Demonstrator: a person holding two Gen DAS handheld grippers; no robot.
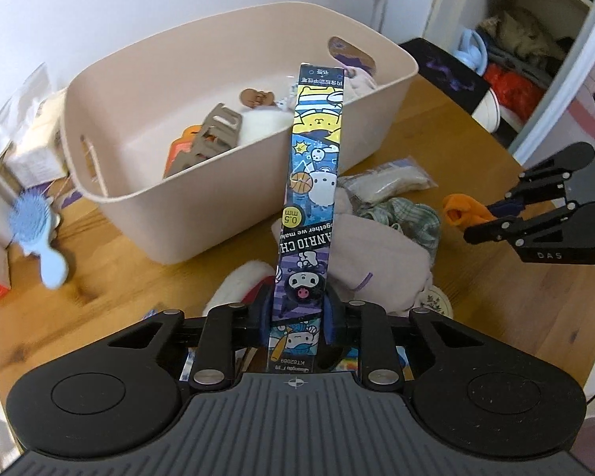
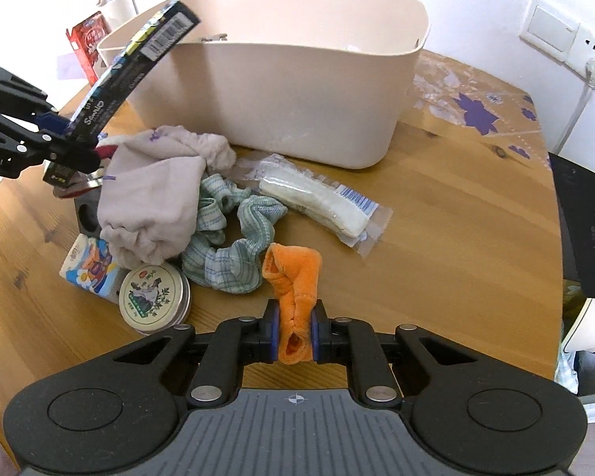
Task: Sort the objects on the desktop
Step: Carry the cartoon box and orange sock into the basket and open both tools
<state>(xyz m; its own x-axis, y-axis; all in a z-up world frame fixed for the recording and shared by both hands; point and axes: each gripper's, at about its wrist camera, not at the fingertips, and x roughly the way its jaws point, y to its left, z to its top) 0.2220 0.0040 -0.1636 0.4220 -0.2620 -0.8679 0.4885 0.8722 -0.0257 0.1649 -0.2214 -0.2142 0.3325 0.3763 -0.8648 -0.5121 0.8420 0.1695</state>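
My left gripper [image 1: 297,317] is shut on a long cartoon-printed pen box [image 1: 311,182], which stands up tilted toward the beige bin [image 1: 111,127]. From the right wrist view the same pen box [image 2: 139,55] sticks up from the left gripper [image 2: 71,139], beside the beige bin [image 2: 297,91]. My right gripper [image 2: 295,333] is shut on an orange cloth [image 2: 295,281], its far end still by the table. In the left wrist view the right gripper [image 1: 492,218] pinches the orange cloth [image 1: 462,210] at the right.
On the wooden table [image 2: 456,238] lie a grey cloth [image 2: 154,198], a green checked scrunchie [image 2: 226,246], a bagged white item [image 2: 317,202], a round tin [image 2: 154,297], a small tissue pack [image 2: 89,265]. A blue hairbrush [image 1: 39,234] lies left of the bin, which holds several items.
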